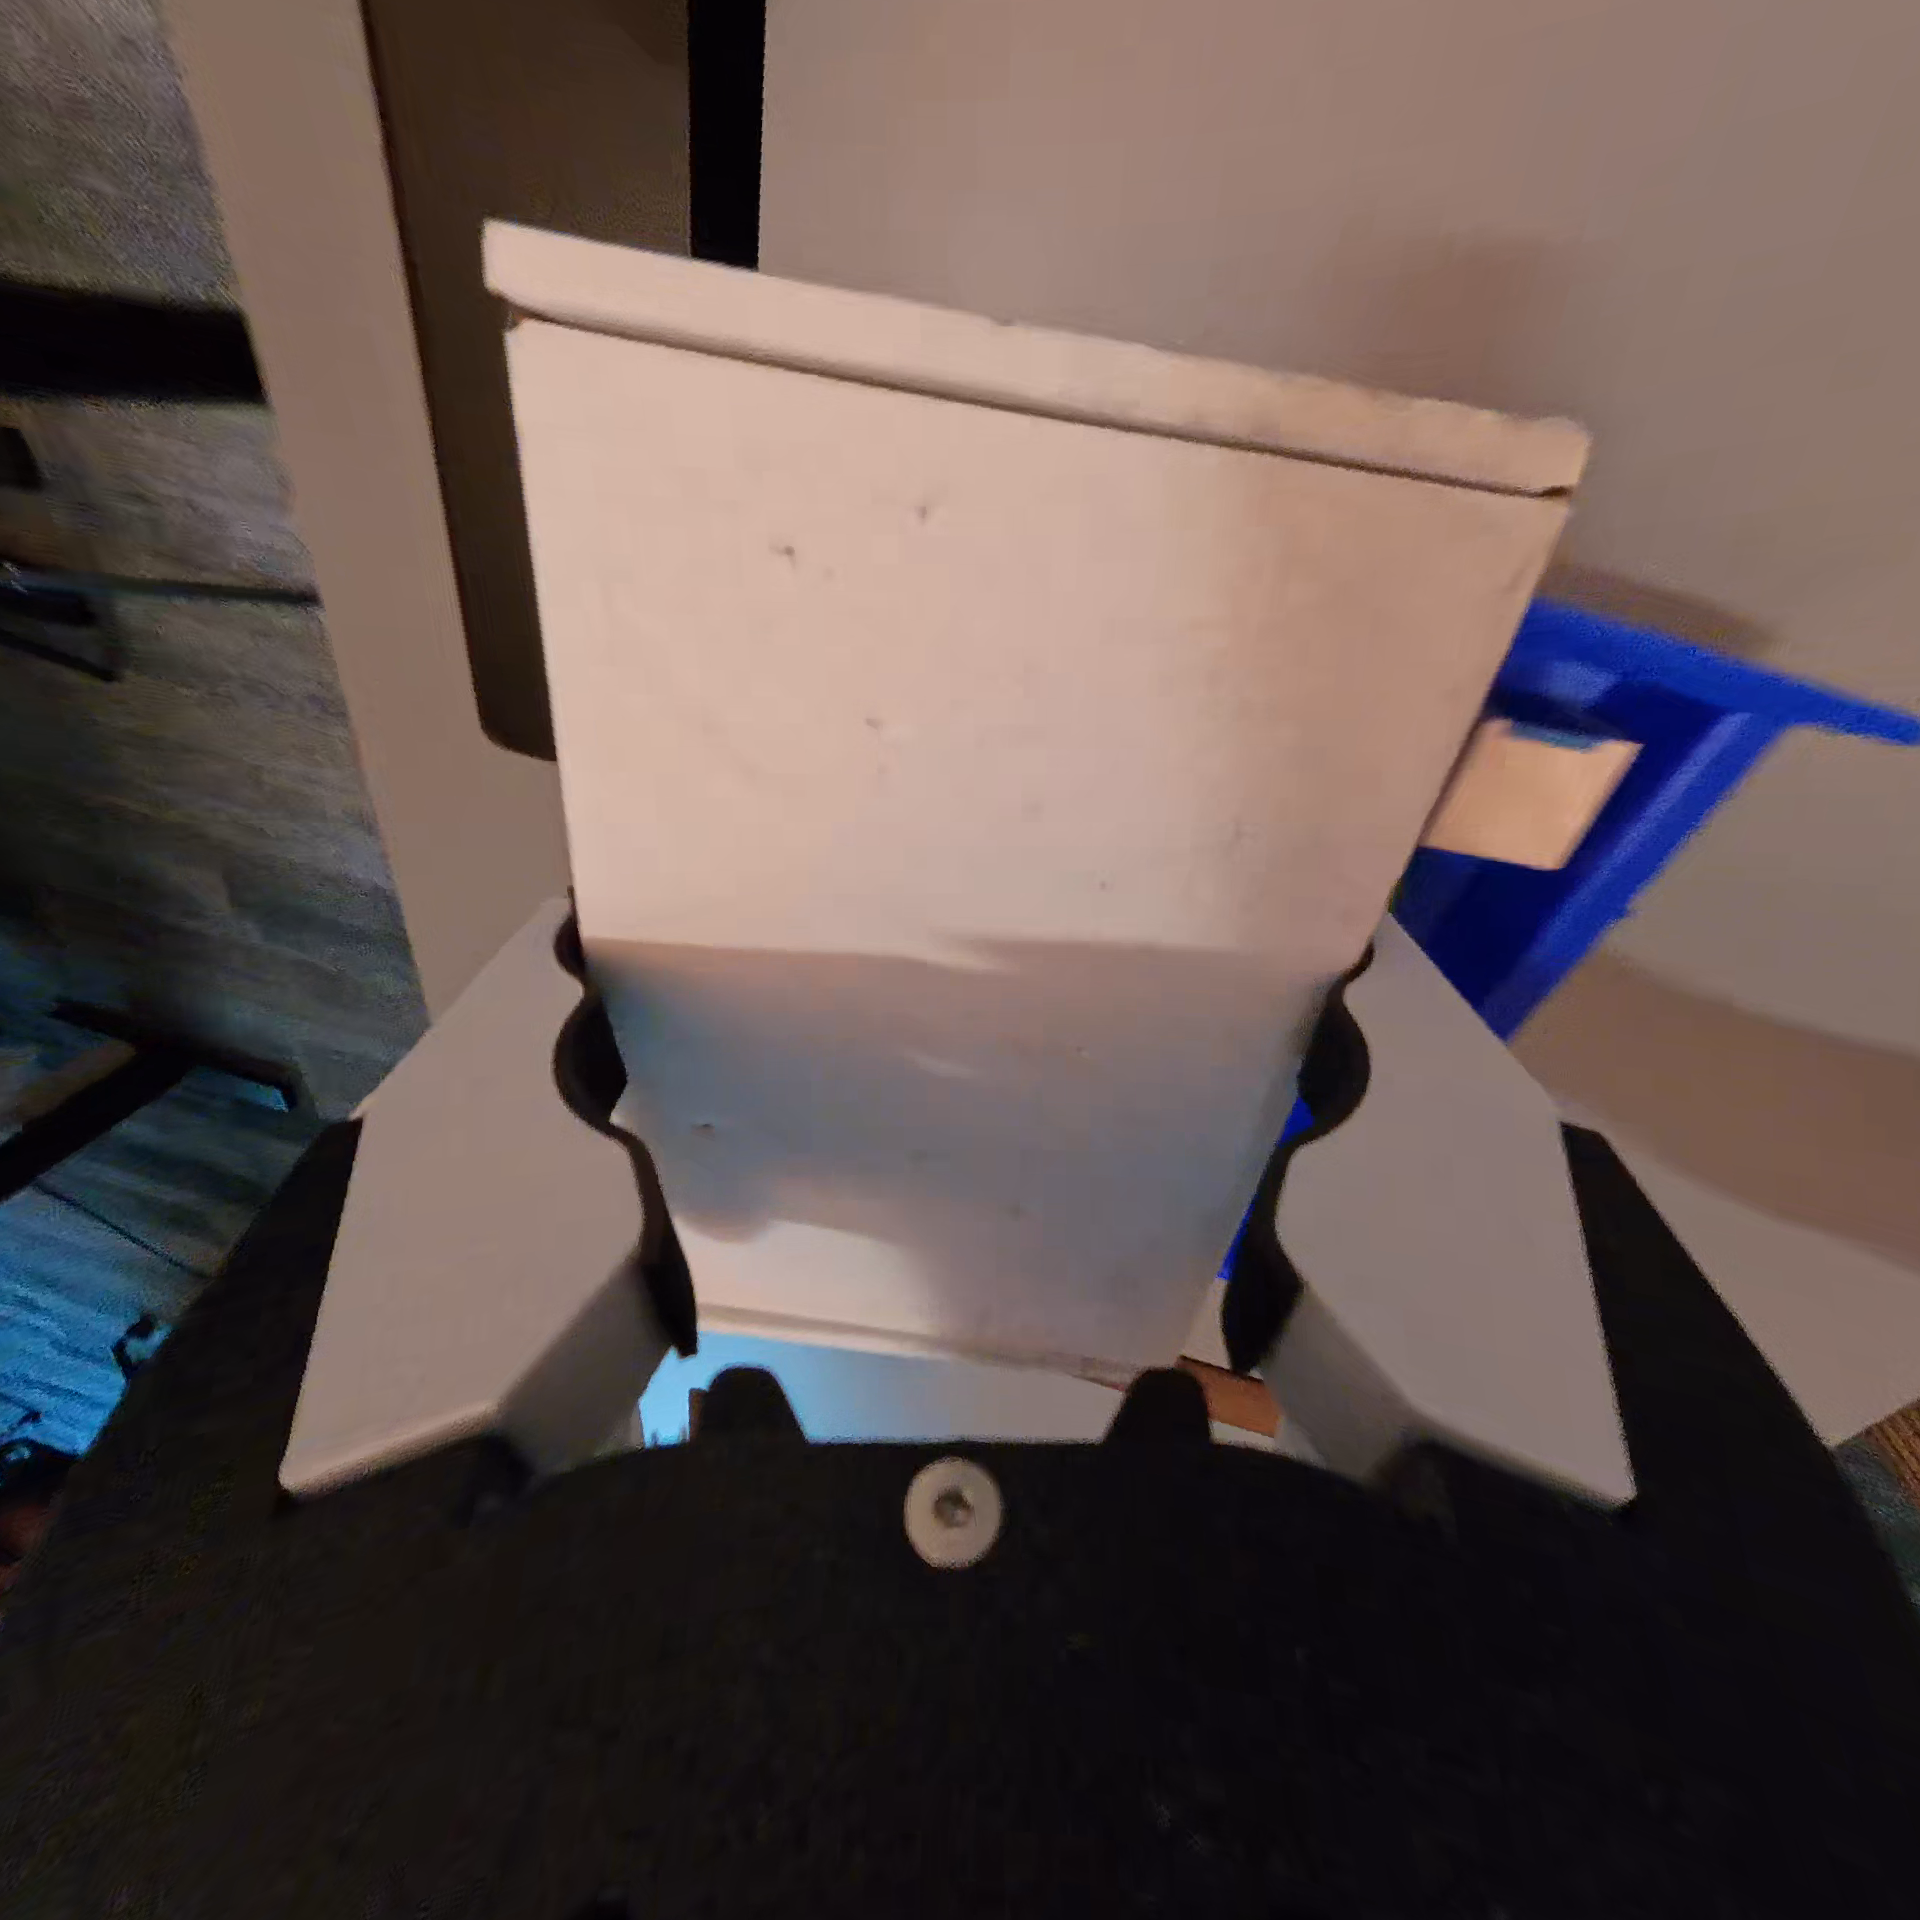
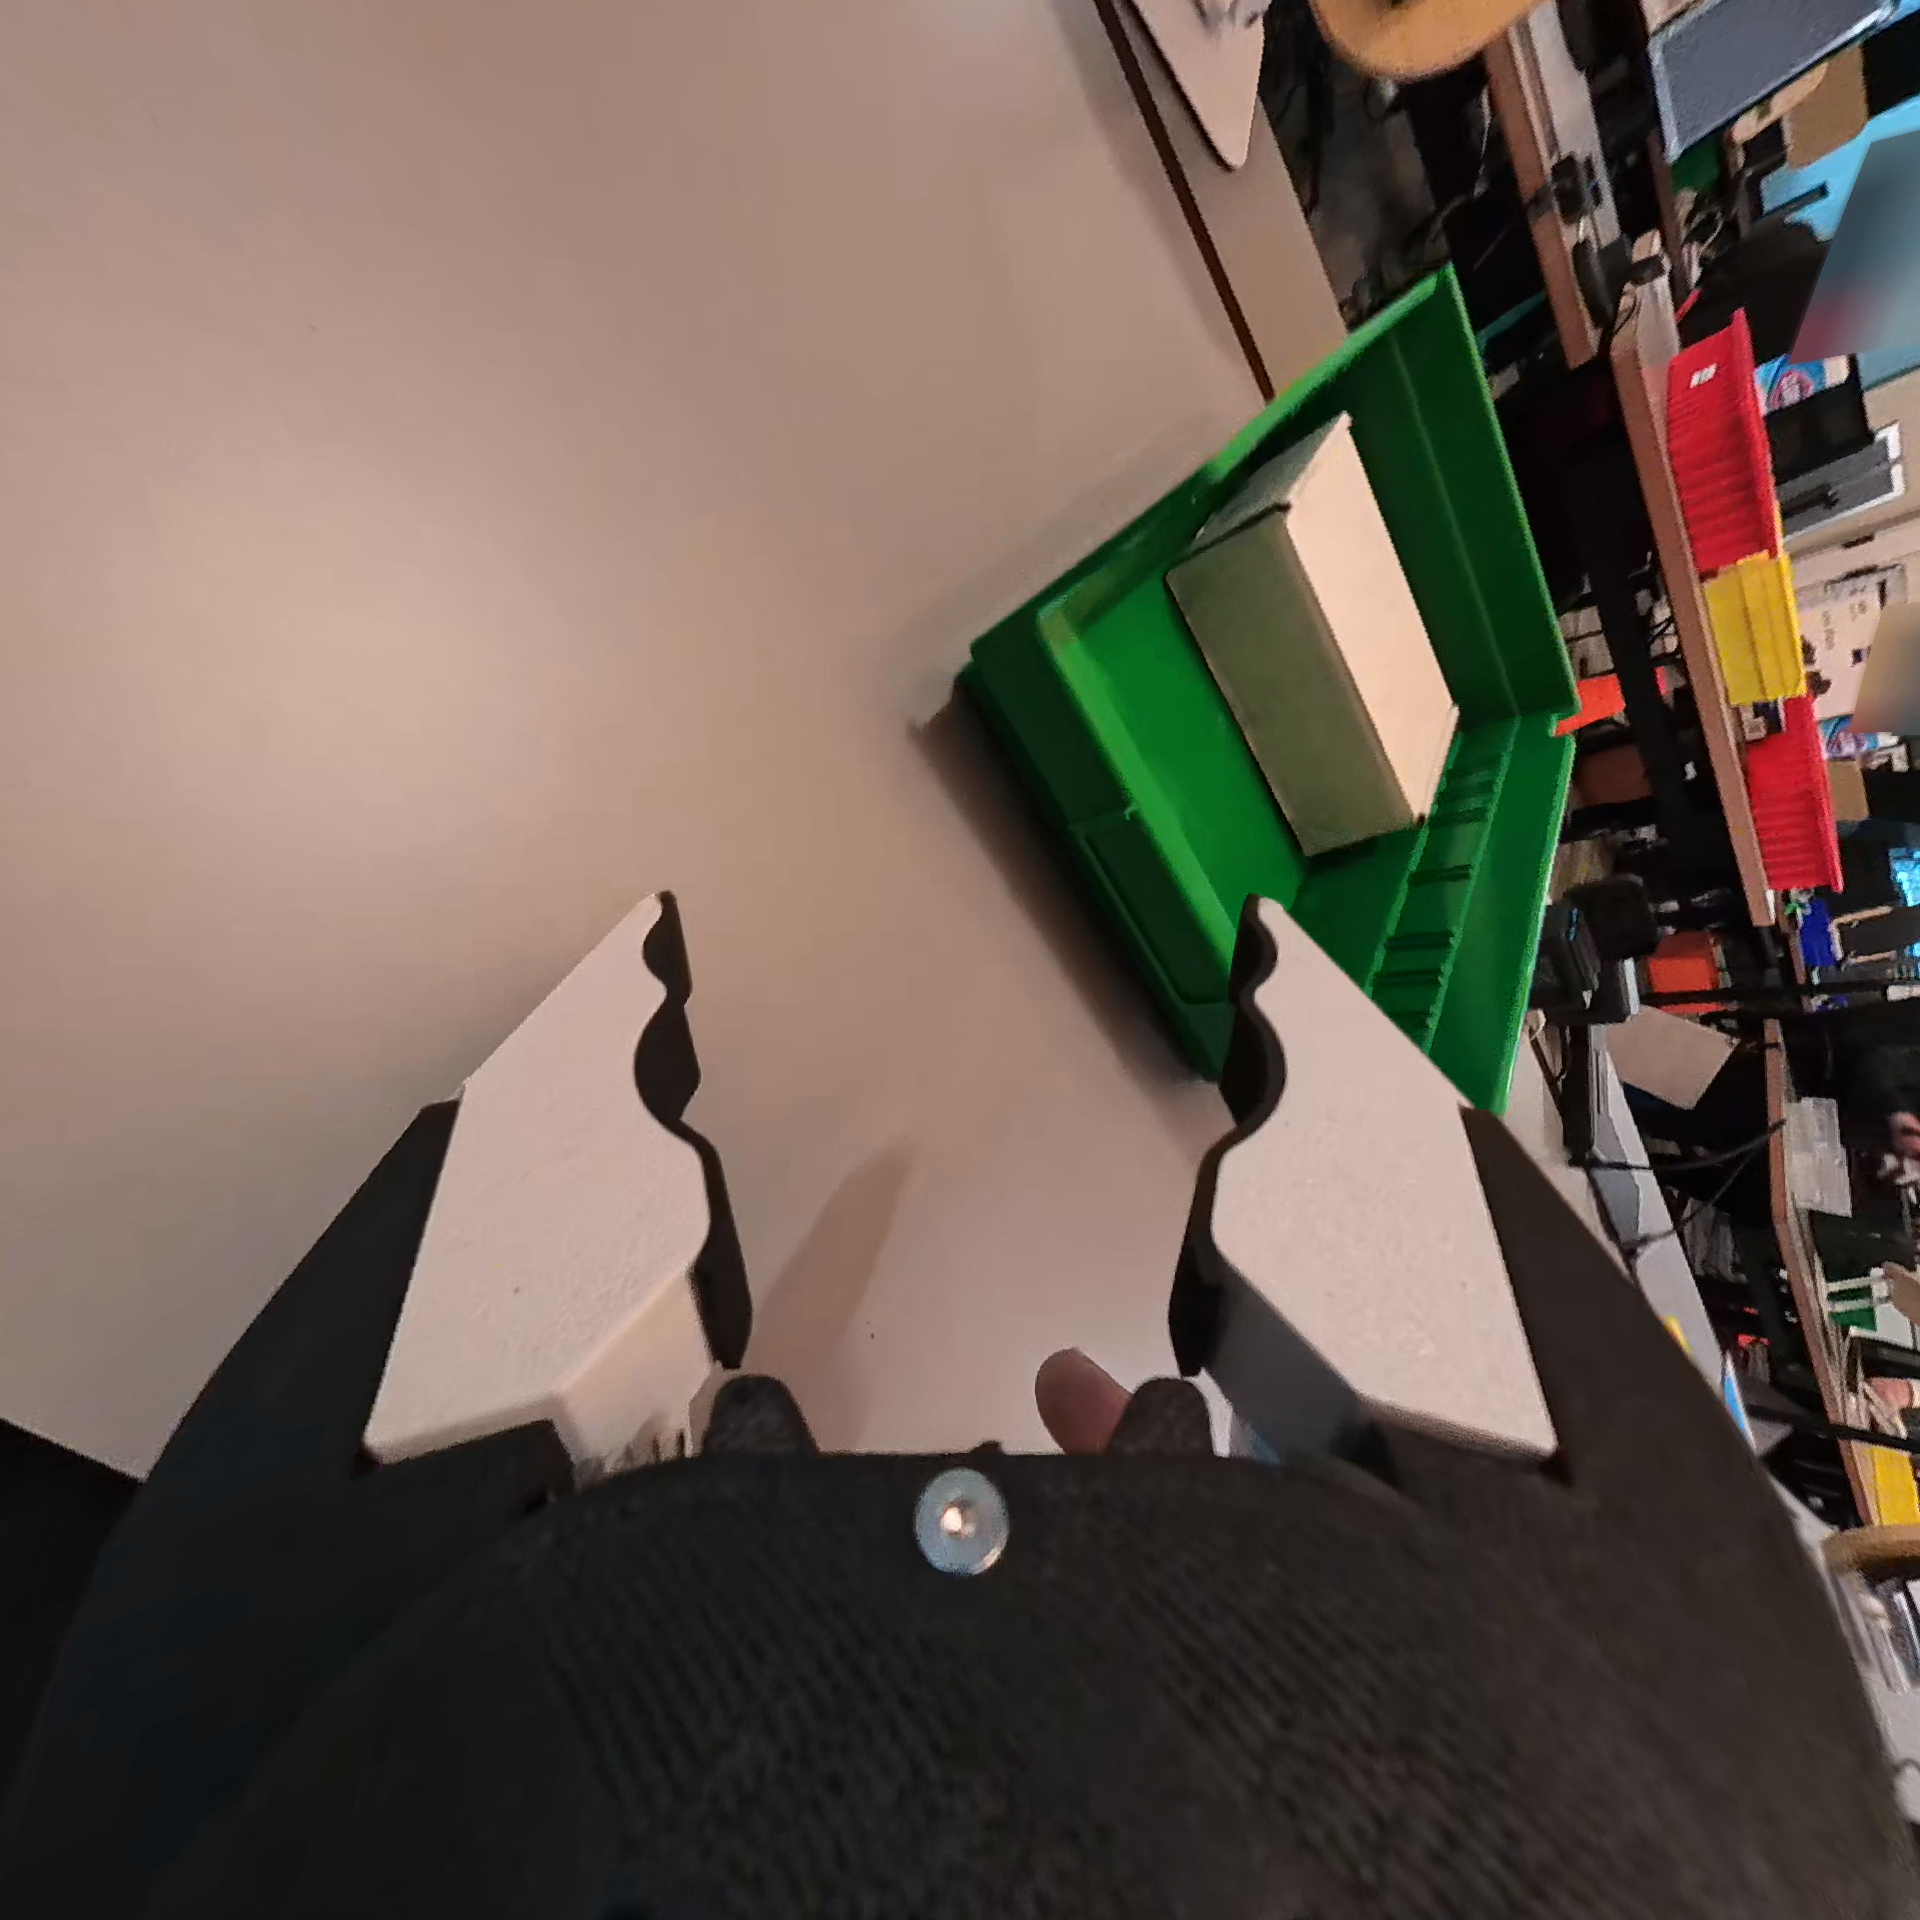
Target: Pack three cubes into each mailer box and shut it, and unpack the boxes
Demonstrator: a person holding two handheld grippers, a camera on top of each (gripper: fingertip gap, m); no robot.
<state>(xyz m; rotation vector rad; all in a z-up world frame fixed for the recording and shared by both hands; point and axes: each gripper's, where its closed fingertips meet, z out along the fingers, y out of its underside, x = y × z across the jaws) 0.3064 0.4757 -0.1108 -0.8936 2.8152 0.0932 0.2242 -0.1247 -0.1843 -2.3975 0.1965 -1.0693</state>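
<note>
Left tongs (image 1: pixel 961 966) clamped across shut mailer box (image 1: pixel 997 707), lifted for carrying; right tongs (image 2: pixel 961 914) spread, empty, near green bin (image 2: pixel 1143 675).

green bin (image 2: pixel 1143 831) – on pale table (image 2: pixel 520 520) | blue bin (image 1: pixel 1621 790) | red and yellow bins (image 2: pixel 1725 468) – on shelf

Left tongs (image 1: pixel 961 1049) clamped on something; right tongs (image 2: pixel 961 1039) spread apart, holding nothing.
</note>
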